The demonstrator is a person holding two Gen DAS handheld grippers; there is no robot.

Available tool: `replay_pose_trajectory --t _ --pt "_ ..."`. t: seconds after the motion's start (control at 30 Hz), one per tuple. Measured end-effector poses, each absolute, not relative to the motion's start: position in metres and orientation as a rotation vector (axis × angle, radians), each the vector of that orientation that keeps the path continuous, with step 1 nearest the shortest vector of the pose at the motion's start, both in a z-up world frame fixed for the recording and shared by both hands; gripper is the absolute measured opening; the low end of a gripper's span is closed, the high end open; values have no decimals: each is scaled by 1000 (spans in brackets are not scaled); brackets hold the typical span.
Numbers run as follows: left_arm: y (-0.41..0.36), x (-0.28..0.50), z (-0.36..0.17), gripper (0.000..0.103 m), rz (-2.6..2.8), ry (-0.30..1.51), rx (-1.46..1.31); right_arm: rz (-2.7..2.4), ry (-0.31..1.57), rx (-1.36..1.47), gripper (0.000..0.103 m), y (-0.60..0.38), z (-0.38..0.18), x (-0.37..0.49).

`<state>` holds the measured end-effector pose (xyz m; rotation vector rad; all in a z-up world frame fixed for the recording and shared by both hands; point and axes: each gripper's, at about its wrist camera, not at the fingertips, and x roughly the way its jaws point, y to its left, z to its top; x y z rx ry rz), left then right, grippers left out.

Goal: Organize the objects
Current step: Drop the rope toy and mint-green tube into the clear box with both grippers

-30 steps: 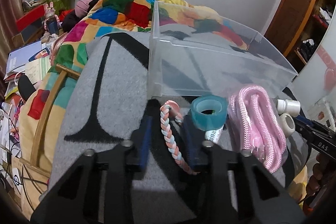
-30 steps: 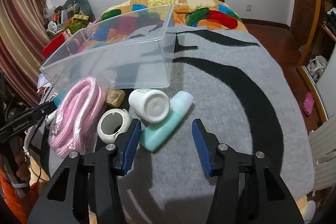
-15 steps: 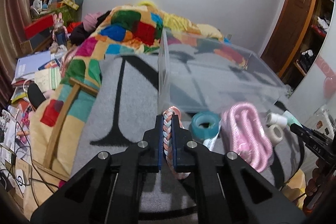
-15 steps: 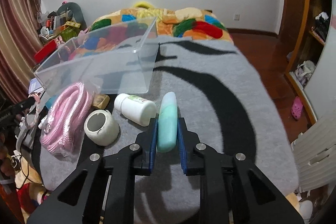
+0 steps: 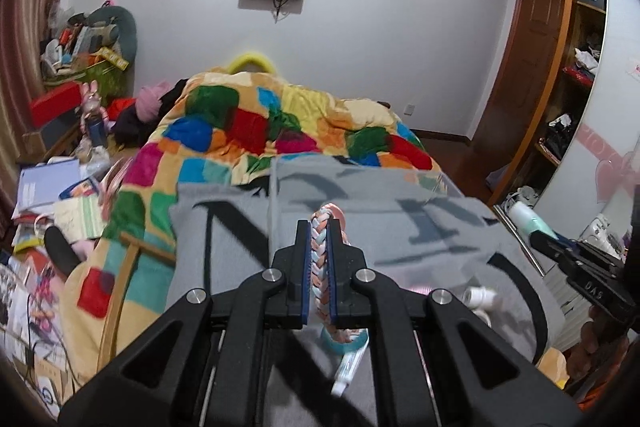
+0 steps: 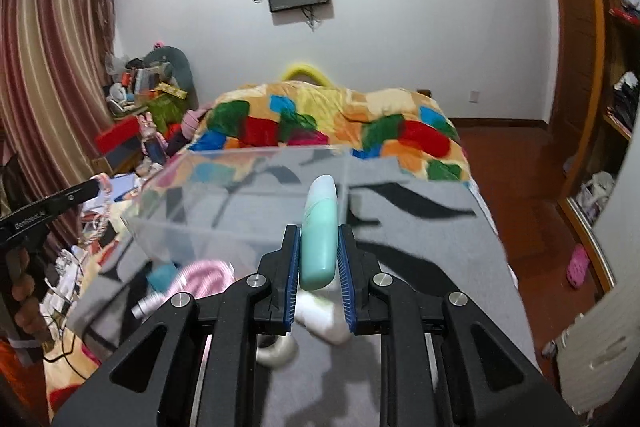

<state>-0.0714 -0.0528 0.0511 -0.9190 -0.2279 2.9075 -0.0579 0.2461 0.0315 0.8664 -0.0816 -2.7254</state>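
Note:
My left gripper [image 5: 319, 267] is shut on a braided pink, white and blue rope [image 5: 320, 247] and holds it lifted above the grey blanket, just before the clear plastic bin [image 5: 360, 195]. My right gripper [image 6: 319, 259] is shut on a mint green bottle [image 6: 319, 231] and holds it raised in front of the clear bin [image 6: 224, 203]. The right gripper with the bottle also shows at the right of the left wrist view [image 5: 532, 223]. The left gripper shows at the left of the right wrist view [image 6: 60, 205].
On the grey blanket [image 6: 420, 267] below lie a pink rope bundle [image 6: 200, 277], a teal tape roll [image 5: 346, 341], a white tape roll [image 6: 276, 351], a white bottle [image 6: 324, 315] and a tube [image 5: 348, 371]. A colourful quilt [image 5: 260, 127] lies behind the bin. Clutter fills the floor at left.
Both grippers closed on their objects about half a second ago. Both have since lifted, with the rope and the bottle, higher above the blanket toward the bin.

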Motion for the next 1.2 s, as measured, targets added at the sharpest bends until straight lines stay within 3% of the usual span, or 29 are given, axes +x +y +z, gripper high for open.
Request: replay_pose_trajectory --t 0.4,0.7,0.77,0.93,1.0,1.03,1.07,1.2 --pt "-32 -157 15 6 2742 -196 -1198 -2510 -56 1116 17 204 8 -154" --pt "-19 -169 -6 8 2681 -140 -1299 -2449 133 1206 17 181 -12 -174" --pt "-20 -167 -4 18 2679 -140 -1292 -2440 143 1215 17 179 -15 -172" --pt "-20 -156 10 28 2705 -121 -1237 -2445 151 1187 22 182 -10 -159" --pt "-21 -148 19 36 2727 -104 -1210 -2460 156 1154 25 184 -2 -149" --pt "-21 -142 24 47 2745 -92 -1193 -2468 160 1136 26 187 2 -145" --pt "-21 -138 28 55 2759 -84 -1175 -2480 163 1110 28 191 8 -138" --pt "-22 -115 40 63 2798 -27 -1112 -2505 159 1045 46 206 22 -117"
